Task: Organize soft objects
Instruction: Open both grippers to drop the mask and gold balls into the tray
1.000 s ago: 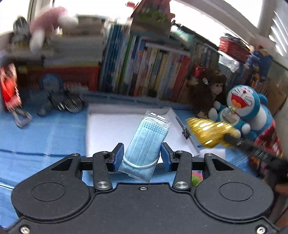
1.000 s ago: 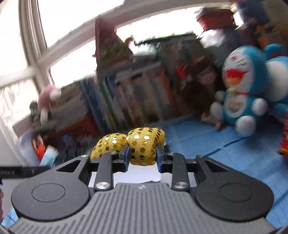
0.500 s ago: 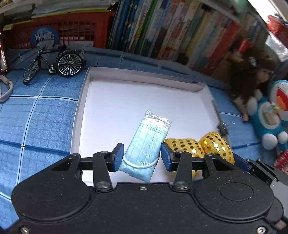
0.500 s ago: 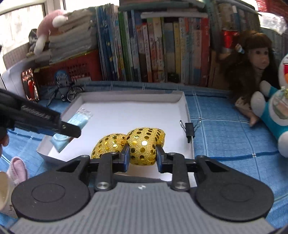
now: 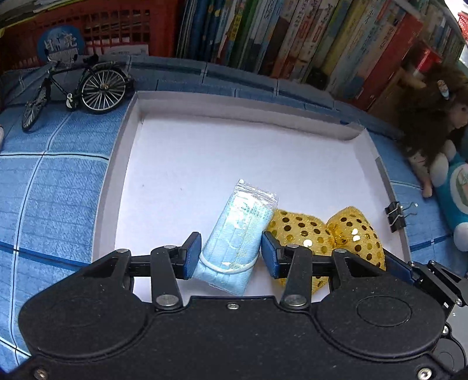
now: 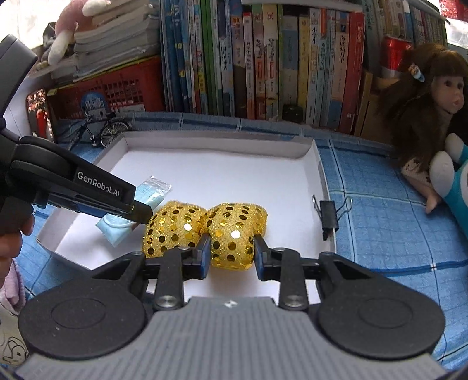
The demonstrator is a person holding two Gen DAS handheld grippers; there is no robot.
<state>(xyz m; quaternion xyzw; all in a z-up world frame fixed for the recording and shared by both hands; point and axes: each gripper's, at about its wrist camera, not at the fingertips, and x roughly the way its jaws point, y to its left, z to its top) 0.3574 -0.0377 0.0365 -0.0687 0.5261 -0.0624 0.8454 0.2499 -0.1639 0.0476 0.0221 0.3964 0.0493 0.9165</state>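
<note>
Placing step. The left gripper (image 5: 231,258) clamps the mask packet (image 5: 238,233), the right gripper (image 6: 232,257) the gold cushion (image 6: 234,231), both low over the white tray (image 5: 204,146) (side by side); next, release.

Looks like a home, likely a child's room or study corner. Shown by a long row of upright books (image 6: 263,58) with colourful spines, mostly children's titles by the look, against the back. Beside them a red plastic crate (image 6: 117,84) under a stack of flat books (image 6: 117,35), with a pink plush toy (image 6: 70,26) perched on top. Also a long-haired doll (image 6: 433,96), a blue-and-white plush figure (image 5: 456,198), and a miniature bicycle model (image 5: 79,87). Underfoot a blue quilted cloth (image 6: 380,222), soft like bedding, bearing a shallow white cardboard tray (image 5: 117,163) with a black binder clip (image 6: 329,216) on its rim.
</note>
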